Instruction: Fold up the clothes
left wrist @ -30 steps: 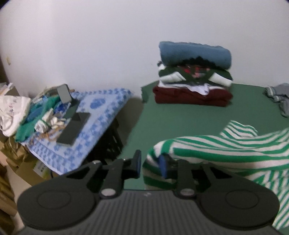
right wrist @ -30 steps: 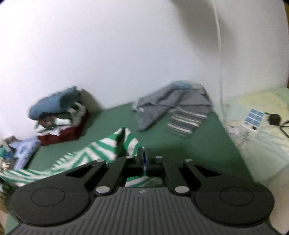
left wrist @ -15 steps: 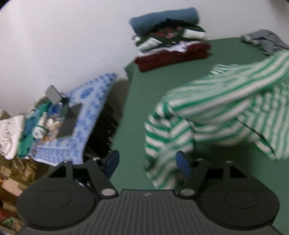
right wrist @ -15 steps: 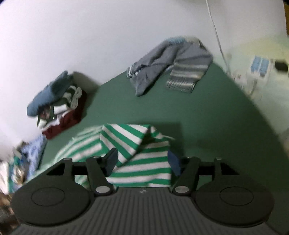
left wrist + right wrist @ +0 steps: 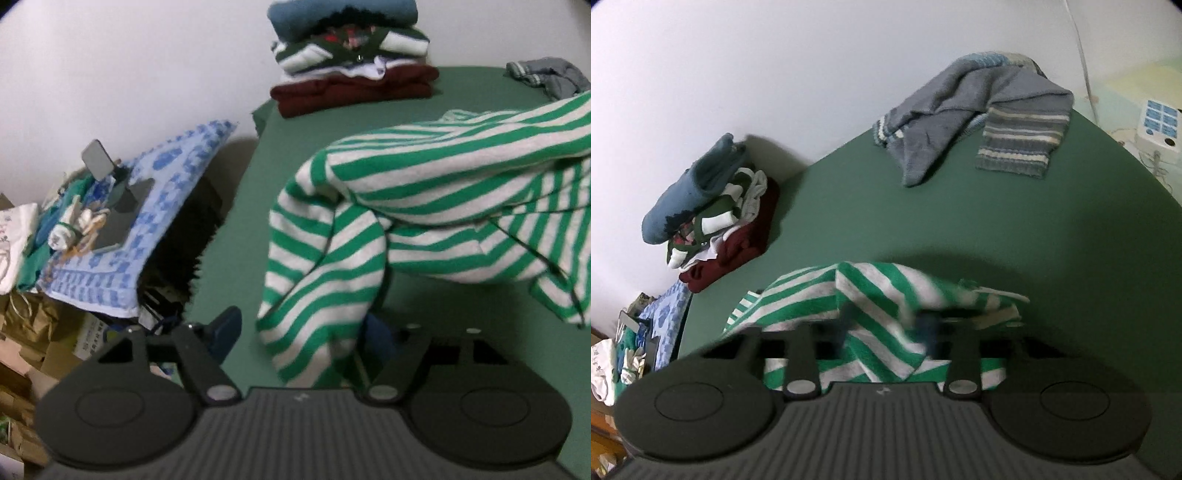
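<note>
Since a second ago the left tool (image 5: 301,332) has spread its jaws off the green-striped garment (image 5: 424,206), which now hangs loosely between them, while the right tool (image 5: 886,328) has sunk toward the same garment.

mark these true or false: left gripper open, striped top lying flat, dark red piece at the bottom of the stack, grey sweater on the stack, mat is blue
1. The left gripper is open. True.
2. The striped top lies flat. False: it is bunched up, with one end hanging down between the left jaws.
3. The bottom piece of the stack is dark red. True.
4. The grey sweater sits on the stack. False: it lies crumpled by the wall, well apart from the stack.
5. The mat is blue. False: it is green.
</note>
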{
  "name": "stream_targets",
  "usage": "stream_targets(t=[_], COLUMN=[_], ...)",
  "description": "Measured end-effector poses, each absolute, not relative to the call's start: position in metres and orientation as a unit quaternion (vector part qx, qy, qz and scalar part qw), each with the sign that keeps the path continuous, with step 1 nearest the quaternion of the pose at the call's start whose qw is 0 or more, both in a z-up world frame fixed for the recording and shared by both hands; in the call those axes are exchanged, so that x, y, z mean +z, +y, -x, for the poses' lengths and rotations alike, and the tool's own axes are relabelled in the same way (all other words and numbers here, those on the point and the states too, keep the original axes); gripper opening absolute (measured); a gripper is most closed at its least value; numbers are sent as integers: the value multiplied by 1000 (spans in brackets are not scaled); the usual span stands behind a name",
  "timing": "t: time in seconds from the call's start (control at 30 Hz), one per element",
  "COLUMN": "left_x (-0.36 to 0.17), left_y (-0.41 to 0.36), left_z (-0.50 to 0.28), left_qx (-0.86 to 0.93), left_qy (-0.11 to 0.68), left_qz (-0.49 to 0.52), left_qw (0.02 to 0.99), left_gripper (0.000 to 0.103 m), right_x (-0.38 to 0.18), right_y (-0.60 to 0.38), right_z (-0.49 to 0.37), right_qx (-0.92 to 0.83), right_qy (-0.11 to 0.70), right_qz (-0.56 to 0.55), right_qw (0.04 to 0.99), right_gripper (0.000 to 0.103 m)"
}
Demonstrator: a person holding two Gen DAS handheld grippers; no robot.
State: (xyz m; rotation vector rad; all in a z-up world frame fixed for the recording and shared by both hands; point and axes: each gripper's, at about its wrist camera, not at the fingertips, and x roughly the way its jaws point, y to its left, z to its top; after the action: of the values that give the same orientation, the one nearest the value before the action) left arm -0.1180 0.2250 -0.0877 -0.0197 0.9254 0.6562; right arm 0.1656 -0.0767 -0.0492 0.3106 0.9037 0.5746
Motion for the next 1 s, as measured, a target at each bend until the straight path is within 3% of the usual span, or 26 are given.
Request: stream_targets(t=[0.03,0.1,0.13,0.17,0.23,0.47,0.67,0.77,0.87,1.0], left_x=[-88,-87,-86,-85,-81,-11,41,32,9,-4], left_y=[230,241,246,252,256,253,251,252,252,245], left_z=[115,114,114,114,115,133,147,142,138,145], left_qx=[311,309,306,302,314,366,367,369,370,371], left_qy=[438,435,433,431,424,321,249,268,307,319], left_qz=[22,55,74,92,95,40,28,24,31,41], left_qw=[843,844,845,845,844,873,896,890,877,871], left_gripper=[73,57,37,27,18,16,17,17,17,17], right_x=[-47,-43,-41,-38,-31,-3,-11,-30,-53,-70], right_y=[-80,-91,-97,-104,-117,-127,-122,-119,-123,-121], right_z=[-164,-161,-160,-159,-156,-136,-131,-133,-138,-137], right_qx=[271,266,263,263,265,269,268,263,260,259], right_qy=[421,404,399,395,383,343,365,403,448,464], right_qz=[-153,-171,-182,-193,-210,-187,-174,-170,-204,-237], right_qw=[852,859,859,859,860,880,874,860,831,813], right_gripper=[4,4,4,4,4,4,5,16,43,47])
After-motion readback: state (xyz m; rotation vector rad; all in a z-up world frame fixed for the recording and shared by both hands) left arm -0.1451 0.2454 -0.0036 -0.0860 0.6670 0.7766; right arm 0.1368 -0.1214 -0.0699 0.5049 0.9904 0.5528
